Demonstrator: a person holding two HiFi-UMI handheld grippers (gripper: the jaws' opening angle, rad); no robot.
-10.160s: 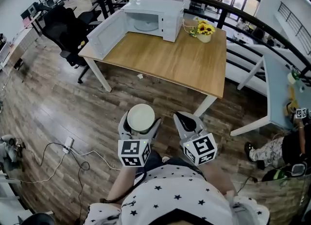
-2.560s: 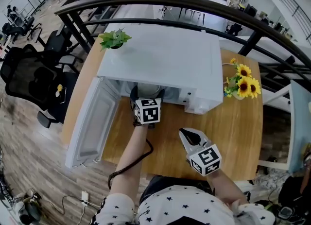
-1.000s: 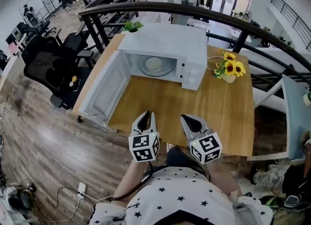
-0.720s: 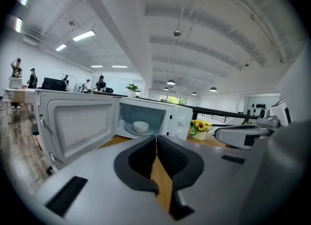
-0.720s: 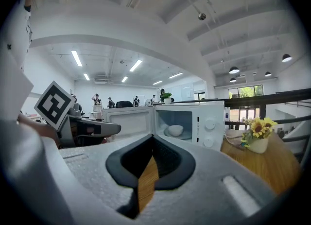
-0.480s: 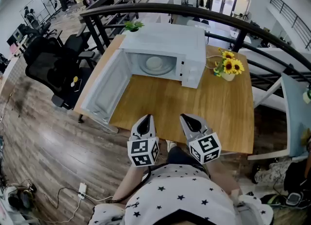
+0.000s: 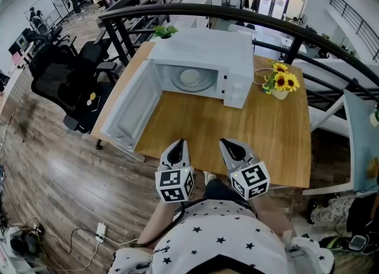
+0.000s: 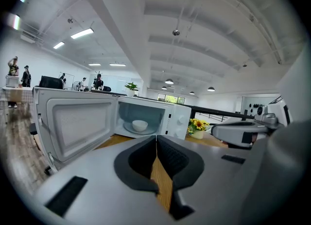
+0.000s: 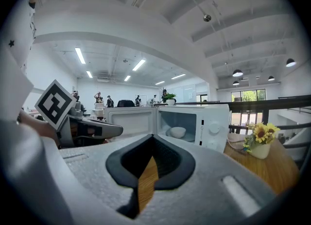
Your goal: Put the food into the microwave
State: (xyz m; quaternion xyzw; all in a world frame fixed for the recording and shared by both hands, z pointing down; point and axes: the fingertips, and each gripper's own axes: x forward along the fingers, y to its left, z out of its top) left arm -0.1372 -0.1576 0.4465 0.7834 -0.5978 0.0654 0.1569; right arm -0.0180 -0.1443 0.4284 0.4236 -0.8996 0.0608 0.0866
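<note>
Food bowl (image 7: 189, 77) is sitting inside the microwave (image 7: 207, 48), right on the round turntable plate; the microwave door (image 7: 127, 110) is hanging wide open to the left; the whole thing is standing at the far side of the wooden tabletop (image 7: 249, 137), with a sunflower pot (image 7: 278, 83) sitting just beside it on the right and a small green plant (image 7: 164, 31) peeking out behind; left claw (image 7: 176, 147) and right claw (image 7: 228, 145) are hovering side by side at the tabletop's near edge, well apart from the microwave; both are pinched fully closed and gripping nothing, pointing toward the open microwave
</note>
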